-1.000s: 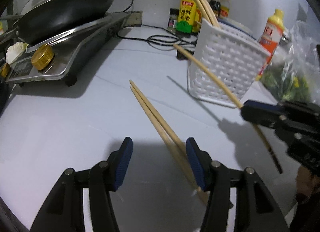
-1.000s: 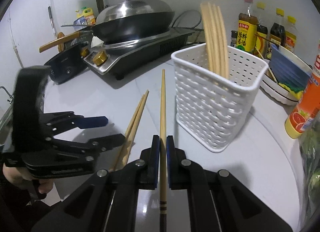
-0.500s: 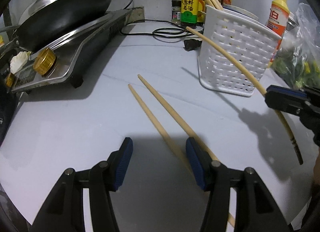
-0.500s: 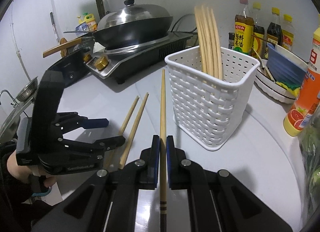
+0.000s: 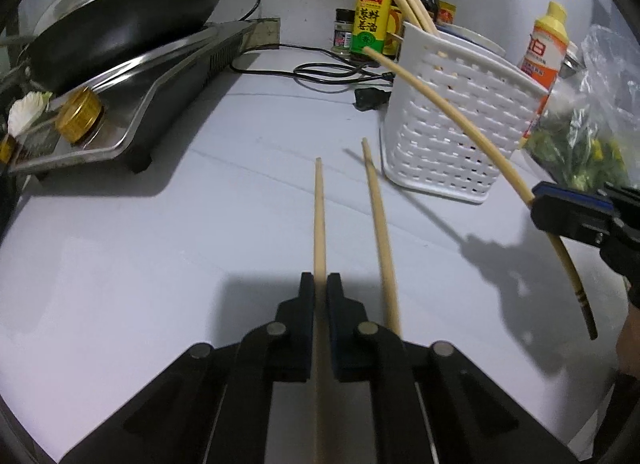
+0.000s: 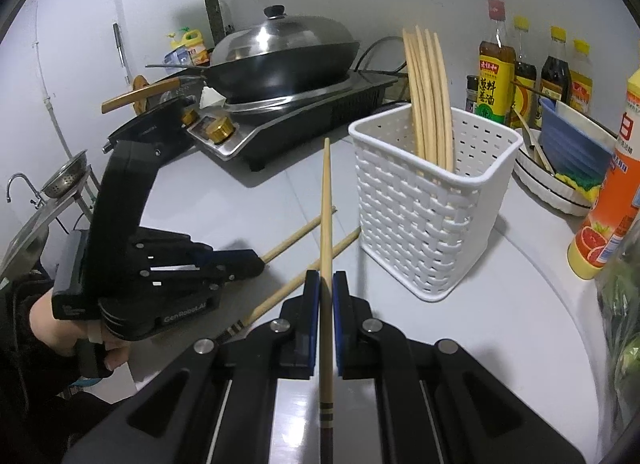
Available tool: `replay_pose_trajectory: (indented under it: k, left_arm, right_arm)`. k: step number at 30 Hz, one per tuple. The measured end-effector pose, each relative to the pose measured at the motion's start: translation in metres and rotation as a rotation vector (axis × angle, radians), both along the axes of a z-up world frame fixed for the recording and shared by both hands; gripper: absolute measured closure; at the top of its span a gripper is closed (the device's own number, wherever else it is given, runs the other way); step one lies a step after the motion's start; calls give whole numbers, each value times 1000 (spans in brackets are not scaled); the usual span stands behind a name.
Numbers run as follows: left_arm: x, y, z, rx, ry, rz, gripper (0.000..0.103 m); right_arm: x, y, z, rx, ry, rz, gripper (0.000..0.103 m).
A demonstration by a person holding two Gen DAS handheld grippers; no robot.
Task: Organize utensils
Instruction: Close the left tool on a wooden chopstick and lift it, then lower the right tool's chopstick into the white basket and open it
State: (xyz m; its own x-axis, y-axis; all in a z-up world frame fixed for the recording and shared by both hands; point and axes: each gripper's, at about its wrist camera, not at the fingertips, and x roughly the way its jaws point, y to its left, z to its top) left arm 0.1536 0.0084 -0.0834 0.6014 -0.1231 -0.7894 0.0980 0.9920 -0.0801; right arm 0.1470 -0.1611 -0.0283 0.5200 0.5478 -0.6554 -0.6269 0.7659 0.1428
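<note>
Your left gripper [image 5: 320,296] has its jaws pinching one chopstick [image 5: 319,216] that runs forward low over the bench [image 5: 160,244], and your right gripper [image 6: 326,292] has its jaws pressed onto another chopstick [image 6: 326,204], held up in the air with its tip pointing toward the white basket [image 6: 424,224]. Just beside your left-hand stick, a third chopstick [image 5: 378,216] lies loose on the bench, its far end near the basket's foot. Several chopsticks [image 6: 430,96] already stand in the basket, so you look well along: by my reading, two held sticks and one loose one are left to drop in. The left wrist view shows you the right-hand stick crossing in front of the basket wall and the power cord [image 5: 320,74] behind; whether your own stick has lifted clear of the bench you cannot tell there. The right wrist view alone shows into the basket's open top, and, farther off, the lidded wok [image 6: 284,48] on its cooker.
</note>
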Motion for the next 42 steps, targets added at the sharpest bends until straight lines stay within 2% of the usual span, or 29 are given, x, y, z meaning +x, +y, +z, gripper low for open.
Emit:
replay_pose_trajectory:
  k: [6,11,19,32,42]
  left_arm:
    - [-7,10,13,-40,-41,24,98]
    - [-11,15,30,-43,-90,31,97]
    - [-16,29,57,-59,-155,60,97]
    - [-4,47,75,-100,-223,59,97]
    - [9,62,91,-141,-267,57,97]
  right_arm:
    - [-3,1,9,8,-19,15,97]
    - [-5,2,20,13,-33,24,97]
    - [8,-10,56,61,-82,19,97]
    - [73,-21,101,62,-147,-69,97]
    - [120,-4,106,39,-157,-103,97]
